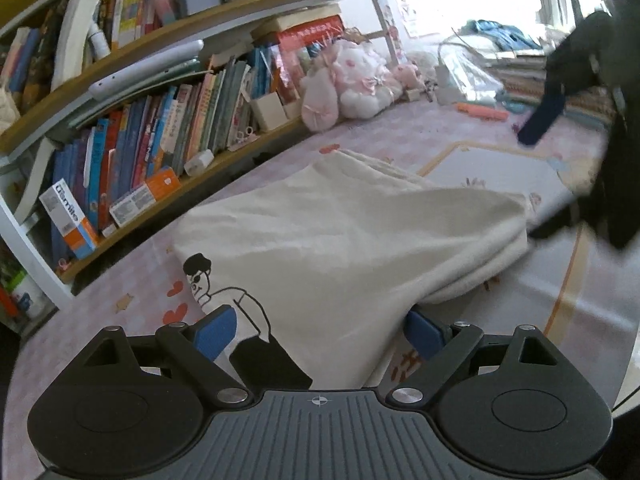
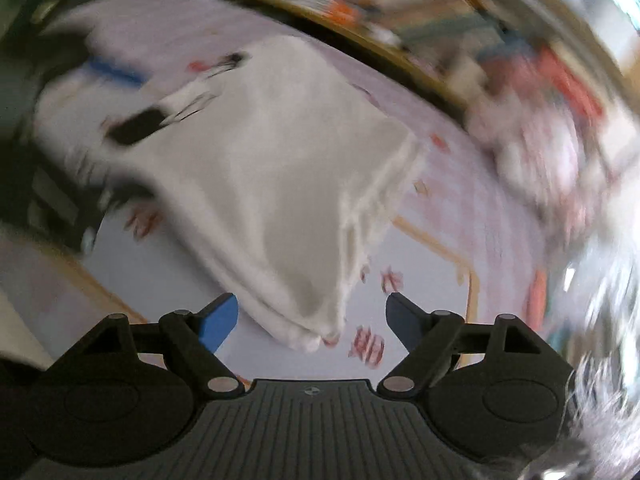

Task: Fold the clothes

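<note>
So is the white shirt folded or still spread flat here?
Folded: the white shirt lies doubled on the pink mat, with stacked layer edges along its right side.

This is a child's room at home, with a full bookshelf (image 1: 152, 120) at ten o'clock, soft pink toys (image 1: 352, 80) at twelve and a pink play mat (image 1: 400, 132).

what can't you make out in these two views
- Right wrist view: bookshelf and plush toys smeared by motion blur.
- Left wrist view: shirt near edge and the print's lower part hidden behind the left gripper.
- Left wrist view: right gripper blurred, cut off by the frame edge.
</note>
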`<state>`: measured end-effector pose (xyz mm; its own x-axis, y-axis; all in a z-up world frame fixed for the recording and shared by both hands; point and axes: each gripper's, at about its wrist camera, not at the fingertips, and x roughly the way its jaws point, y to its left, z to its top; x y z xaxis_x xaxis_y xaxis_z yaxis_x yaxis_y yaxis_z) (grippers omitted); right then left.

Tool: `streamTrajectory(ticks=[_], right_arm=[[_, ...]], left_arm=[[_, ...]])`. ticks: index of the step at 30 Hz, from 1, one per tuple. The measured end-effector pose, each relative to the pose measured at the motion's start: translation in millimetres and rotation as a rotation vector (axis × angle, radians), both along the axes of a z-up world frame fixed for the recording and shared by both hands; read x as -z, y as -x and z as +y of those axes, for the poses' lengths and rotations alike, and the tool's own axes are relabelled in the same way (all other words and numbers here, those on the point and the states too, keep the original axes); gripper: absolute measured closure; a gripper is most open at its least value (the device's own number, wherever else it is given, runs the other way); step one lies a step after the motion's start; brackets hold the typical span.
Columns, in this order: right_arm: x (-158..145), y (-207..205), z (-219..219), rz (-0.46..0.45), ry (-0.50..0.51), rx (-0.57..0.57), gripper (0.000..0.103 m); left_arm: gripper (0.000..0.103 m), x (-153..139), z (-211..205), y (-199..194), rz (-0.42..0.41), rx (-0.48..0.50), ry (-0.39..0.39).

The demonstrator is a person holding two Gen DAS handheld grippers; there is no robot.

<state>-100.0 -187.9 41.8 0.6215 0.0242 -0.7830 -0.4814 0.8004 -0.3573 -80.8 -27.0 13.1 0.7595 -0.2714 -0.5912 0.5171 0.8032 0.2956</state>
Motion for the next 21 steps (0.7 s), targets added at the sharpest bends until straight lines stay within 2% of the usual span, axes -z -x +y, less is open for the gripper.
streamTrajectory(ticks=[3,7,8,10,12,13,14,15,20,21], right_arm=[[12.2,10.2,21.5,-0.059,0.074,-0.136,0.023],[31.0,9.9,40.6,-0.068,0.166,-0.231,0.028],[35.7,8.4,42.1,-0.068,0.195,-0.244,0.034],[39.6,6.6,42.5,-0.103,0.26,-0.266,0.066],[39.9,5.9,41.8,-0.152,0.326,-0.289,0.073],[36.0,6.7,39.8,-0.172,0.333,-0.309,0.085],[31.7,8.3,39.6,-0.19,0.331,-0.326,0.091],[27.3,7.7,39.4,-0.201,0.327,-0.332,0.093],[6.4,0.3,40.5,-0.226,0.276,-0.306,0.094],[3.5,-0.9,41.7,-0.229,0.267,-0.298,0.094]], left_arm=[[0.011,-4.4,4.1,-7.4,0.027,-0.02,0.042],[0.011,-5.3,4.7,-9.7,0.035,-0.028,0.05],[0.011,-4.9,4.3,-8.7,0.033,-0.027,0.045],[0.011,-2.6,3.0,-4.9,0.029,-0.018,0.025],[0.011,0.8,0.9,-0.7,0.021,-0.01,-0.005],[0.011,2.8,-0.1,1.5,0.014,-0.008,-0.023],[0.011,4.8,-1.1,3.7,0.006,-0.006,-0.041],[0.011,7.0,-2.4,5.9,0.0,-0.003,-0.061],[0.011,20.2,-8.2,18.5,-0.019,0.048,-0.177],[0.014,22.6,-8.4,21.3,-0.026,0.061,-0.198]])
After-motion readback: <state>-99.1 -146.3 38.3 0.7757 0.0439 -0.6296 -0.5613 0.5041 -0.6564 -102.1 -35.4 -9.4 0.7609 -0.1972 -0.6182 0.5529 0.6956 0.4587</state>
